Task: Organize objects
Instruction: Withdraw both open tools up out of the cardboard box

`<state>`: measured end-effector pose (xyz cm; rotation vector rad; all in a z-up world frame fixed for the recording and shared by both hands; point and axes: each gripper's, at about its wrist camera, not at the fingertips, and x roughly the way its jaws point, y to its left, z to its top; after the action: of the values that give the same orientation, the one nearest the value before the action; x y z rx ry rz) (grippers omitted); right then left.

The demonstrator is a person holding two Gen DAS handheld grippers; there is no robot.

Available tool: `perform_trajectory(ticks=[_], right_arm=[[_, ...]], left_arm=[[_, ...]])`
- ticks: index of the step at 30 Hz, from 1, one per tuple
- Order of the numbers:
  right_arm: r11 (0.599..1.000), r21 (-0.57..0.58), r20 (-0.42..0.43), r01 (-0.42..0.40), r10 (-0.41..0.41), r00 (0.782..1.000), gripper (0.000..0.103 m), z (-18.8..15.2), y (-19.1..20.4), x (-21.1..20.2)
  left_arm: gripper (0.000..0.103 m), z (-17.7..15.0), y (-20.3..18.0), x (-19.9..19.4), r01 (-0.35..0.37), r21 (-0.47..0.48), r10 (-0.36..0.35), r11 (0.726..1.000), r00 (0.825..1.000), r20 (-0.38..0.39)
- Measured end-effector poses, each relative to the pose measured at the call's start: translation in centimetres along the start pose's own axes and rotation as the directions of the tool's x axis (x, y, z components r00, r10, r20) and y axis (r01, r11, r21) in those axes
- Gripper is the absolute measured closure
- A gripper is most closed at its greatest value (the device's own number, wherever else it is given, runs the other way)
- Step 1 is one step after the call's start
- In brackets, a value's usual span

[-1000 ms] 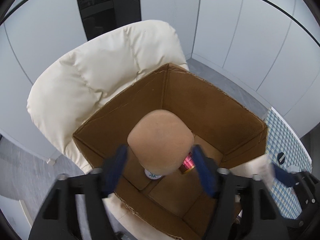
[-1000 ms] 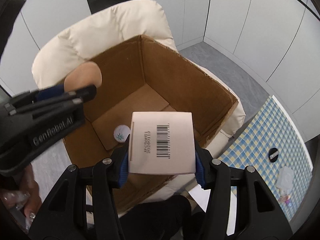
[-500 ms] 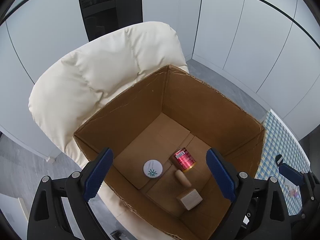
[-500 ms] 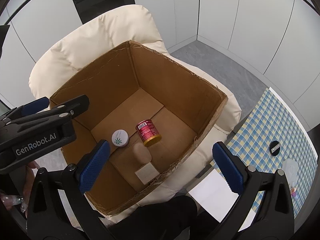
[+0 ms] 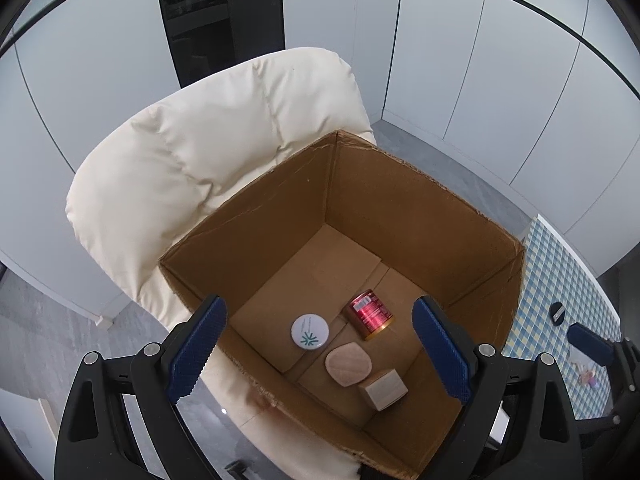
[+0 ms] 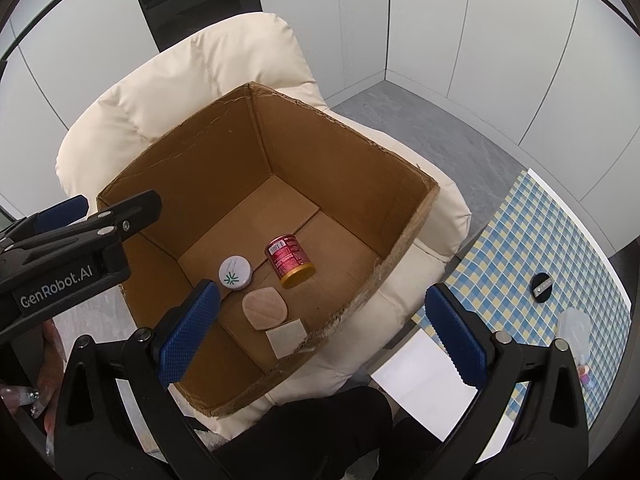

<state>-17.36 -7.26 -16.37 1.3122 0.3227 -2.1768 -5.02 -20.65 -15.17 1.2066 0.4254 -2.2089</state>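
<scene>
An open cardboard box [image 5: 400, 196] [image 6: 328, 152] sits on a cream armchair [image 5: 208, 140] [image 6: 192, 76]. On its floor lie a white round lid with a green mark [image 5: 310, 331] [image 6: 235, 272], a red can on its side [image 5: 370, 314] [image 6: 289, 259], a tan rounded object [image 5: 348, 364] [image 6: 265, 308] and a small pale box [image 5: 383, 390] [image 6: 287, 337]. My left gripper [image 5: 318, 350] is open and empty above the box's near edge. My right gripper [image 6: 322, 336] is open and empty above the box's near right edge.
A table with a blue and yellow checked cloth [image 6: 540, 248] [image 5: 560, 280] stands to the right, with a black round cap [image 6: 542, 287] and a clear plastic item [image 6: 574, 326] on it. A white sheet [image 6: 424, 376] lies below. White cabinet walls surround the chair.
One second ago my left gripper held the tan object and my right held the pale box. Both have opened, and both things now lie in the box.
</scene>
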Motion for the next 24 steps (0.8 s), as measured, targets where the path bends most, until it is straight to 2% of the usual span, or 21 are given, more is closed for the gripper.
perform_trajectory(ticks=[7, 14, 24], right_arm=[[0.999, 0.020, 0.007, 0.027, -0.027, 1.000, 0.000, -1.5, -0.3, -2.0], [0.997, 0.069, 0.022, 0.034, -0.035, 0.999, 0.000, -4.1, -1.3, -4.5], [0.993, 0.109, 0.047, 0.041, -0.046, 0.998, 0.000, -8.8, -1.6, -9.5]], left_arm=[[0.009, -1.8, 0.7, -1.1, 0.013, 0.009, -0.013, 1.000, 1.000, -0.017], [0.009, -3.8, 0.4, -3.8, -0.006, 0.063, 0.006, 0.998, 1.000, -0.004], [0.009, -8.9, 0.2, -7.8, 0.036, 0.110, -0.036, 0.993, 0.999, 0.004]])
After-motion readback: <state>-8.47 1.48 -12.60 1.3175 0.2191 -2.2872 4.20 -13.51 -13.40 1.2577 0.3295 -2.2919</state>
